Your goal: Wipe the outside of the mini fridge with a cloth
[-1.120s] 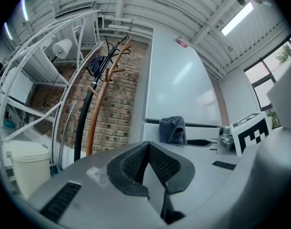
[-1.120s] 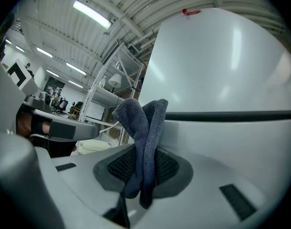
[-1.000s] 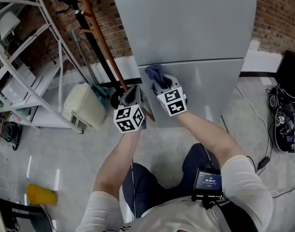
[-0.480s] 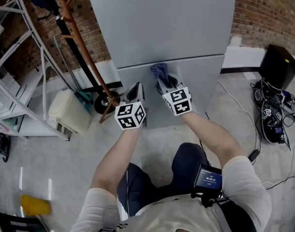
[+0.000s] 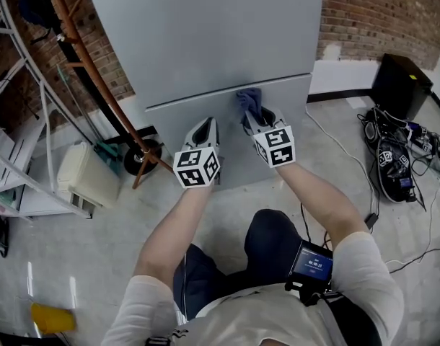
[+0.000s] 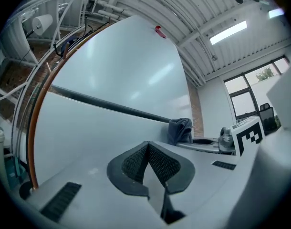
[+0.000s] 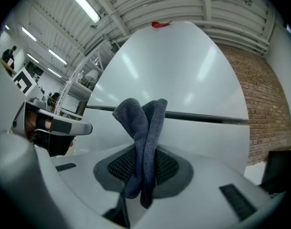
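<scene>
brick-backed mini fridge (image 5: 205, 42); right claw (image 5: 257, 119) pinches cloth (image 5: 249, 101) against it

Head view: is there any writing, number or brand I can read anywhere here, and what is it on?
Small screen worn by the person: pale digits, too small to read.
Marker cubes: black-and-white square patterns, no letters or numbers.
Mini fridge: no label or brand shows.
</scene>
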